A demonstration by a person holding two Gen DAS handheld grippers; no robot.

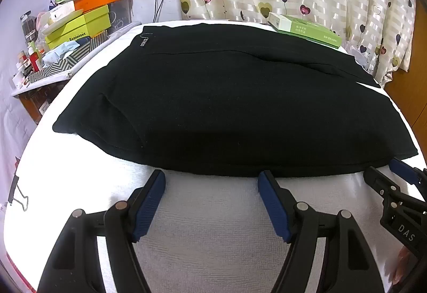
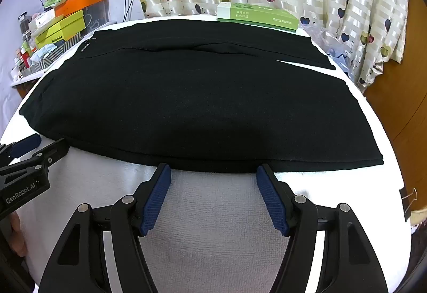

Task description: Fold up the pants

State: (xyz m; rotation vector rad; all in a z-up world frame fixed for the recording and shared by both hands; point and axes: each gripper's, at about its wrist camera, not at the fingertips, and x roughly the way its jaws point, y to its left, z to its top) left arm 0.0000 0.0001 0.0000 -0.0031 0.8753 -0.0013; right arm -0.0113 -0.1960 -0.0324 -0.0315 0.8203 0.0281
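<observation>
- black pants [image 1: 226, 106] laid flat across the white-toweled surface [image 1: 208, 226], covering most of it
- left tongs [image 1: 212, 181] and right tongs [image 2: 213, 173] both spread wide, empty, tips right at the pants' near edge

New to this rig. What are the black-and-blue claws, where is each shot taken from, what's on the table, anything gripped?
No robot arm here: a person carries two handheld grippers, each with a fisheye camera looking along its fingers. One picture comes from the left gripper, the other from the right gripper; each also glimpses its neighbour at the frame edge. Black pants lie flat on a white towel-covered table, with a green box at the far edge. Both grippers are open, tips near the pants' front edge, holding nothing.
</observation>
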